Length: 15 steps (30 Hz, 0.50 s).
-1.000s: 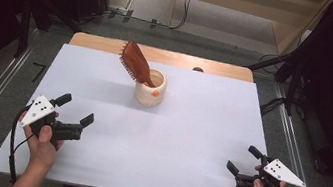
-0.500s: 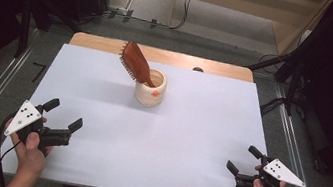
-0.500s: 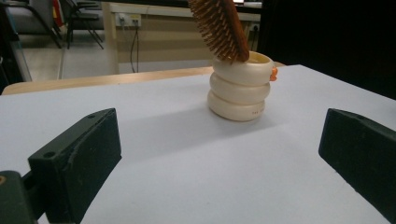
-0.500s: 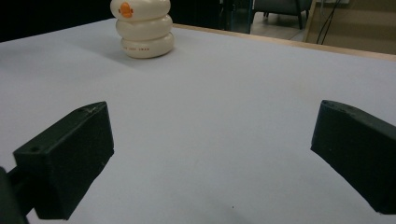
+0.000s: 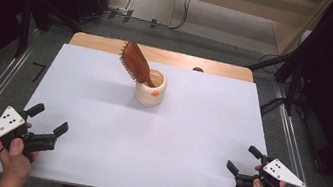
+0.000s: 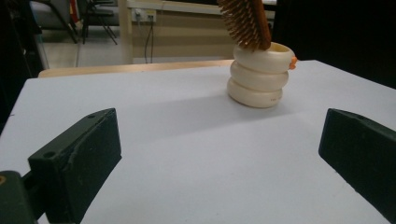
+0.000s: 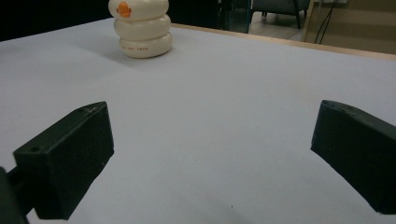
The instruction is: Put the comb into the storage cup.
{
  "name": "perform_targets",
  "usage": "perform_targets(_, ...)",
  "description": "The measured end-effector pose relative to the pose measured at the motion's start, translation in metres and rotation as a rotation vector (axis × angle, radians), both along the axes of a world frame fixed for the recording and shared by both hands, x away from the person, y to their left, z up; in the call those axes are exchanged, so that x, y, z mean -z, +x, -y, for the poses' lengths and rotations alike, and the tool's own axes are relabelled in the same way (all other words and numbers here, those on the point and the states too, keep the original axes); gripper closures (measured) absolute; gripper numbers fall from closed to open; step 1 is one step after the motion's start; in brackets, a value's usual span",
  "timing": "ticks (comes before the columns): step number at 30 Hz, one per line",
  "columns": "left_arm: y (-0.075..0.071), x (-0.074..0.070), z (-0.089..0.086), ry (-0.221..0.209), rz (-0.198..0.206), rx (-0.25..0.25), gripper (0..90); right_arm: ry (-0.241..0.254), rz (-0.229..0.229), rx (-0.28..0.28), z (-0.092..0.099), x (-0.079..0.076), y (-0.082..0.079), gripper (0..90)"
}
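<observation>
- We hold the left tool [image 5: 48, 120] low at the near left corner of the surface [image 5: 92, 163], jaws spread wide and nothing between them; we judge it parked here so the way forward lies bare.
- From the left tool the cream ringed cup [image 5: 150, 88] stands well ahead and off to its right, toward the far middle of the surface. In the left gripper view the cup [image 6: 260, 74] sits between the two jaws' lines of sight, far off.
- The brown hairbrush [image 5: 135, 62] stands handle-down in the cup, its head leaning up and away toward the far left, bristles facing down; the rim props it, so we expect a tug on the head could tip the cup.
- Bare white surface lies all round the cup, with open room for either tool to come in; the wooden far edge [image 5: 219, 68] is near behind it.
- We hold the right tool [image 5: 244, 161] at the near right corner, close to the surface's right edge, jaws likewise apart and empty. From it the cup [image 7: 140, 28] is well ahead and to its left.
</observation>
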<state>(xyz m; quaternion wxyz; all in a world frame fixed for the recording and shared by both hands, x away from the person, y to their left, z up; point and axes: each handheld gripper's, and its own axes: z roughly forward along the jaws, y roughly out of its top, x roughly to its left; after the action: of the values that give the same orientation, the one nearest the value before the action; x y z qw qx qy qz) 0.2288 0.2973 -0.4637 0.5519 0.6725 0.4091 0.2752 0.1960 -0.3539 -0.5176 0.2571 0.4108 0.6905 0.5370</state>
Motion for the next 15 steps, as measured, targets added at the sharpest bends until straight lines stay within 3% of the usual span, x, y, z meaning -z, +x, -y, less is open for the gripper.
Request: perform_targets(15,-0.013,0.013,-0.031,0.010,-0.024,-0.048,0.0,-0.005,0.002,-0.001,-0.001,0.000,0.000,0.0)
